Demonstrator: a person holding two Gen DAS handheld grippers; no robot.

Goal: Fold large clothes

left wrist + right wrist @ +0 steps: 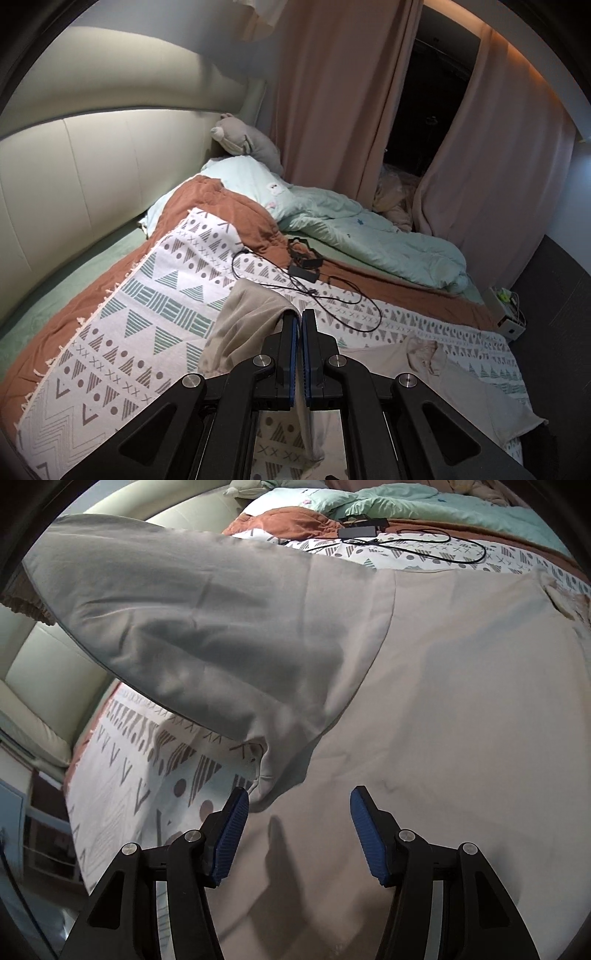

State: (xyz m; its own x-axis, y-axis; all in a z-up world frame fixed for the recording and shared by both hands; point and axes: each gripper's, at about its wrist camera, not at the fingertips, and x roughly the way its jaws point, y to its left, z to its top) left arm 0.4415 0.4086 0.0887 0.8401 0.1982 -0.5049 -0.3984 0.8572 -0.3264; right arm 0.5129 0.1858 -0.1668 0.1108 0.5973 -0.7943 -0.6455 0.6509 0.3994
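The left gripper (pixel 299 321) had its two blue pads pressed together on a fold of the beige garment (pixel 443 701), and that pinched flap stood lifted clear of the bed, draping down the left side of the fingers in the left wrist view. And there it was from the other side: in the right wrist view the raised flap hung as a broad wing up and to the left, its low corner dangling just beside the left finger of the right gripper (pixel 299 812). That right gripper was spread wide, holding nothing, poised just above the flat body of the garment, which ran away from the fingers toward the far edge of the patterned blanket (pixel 155 325). So the relation that mattered: the cloth lay straight ahead of and beneath the open fingers, its long axis seemingly stretching away from them, and the hanging corner sat nearer the right gripper than anything else. I'd judge the fold would be carried from the left across to the right. The count: one garment, two grippers, one patterned blanket over one rust-brown cover (pixel 221 206), one pale green quilt (pixel 369 229), one black charger with its cable (pixel 306 269), one grey plush toy (pixel 243 144), and two curtain panels (pixel 332 92).
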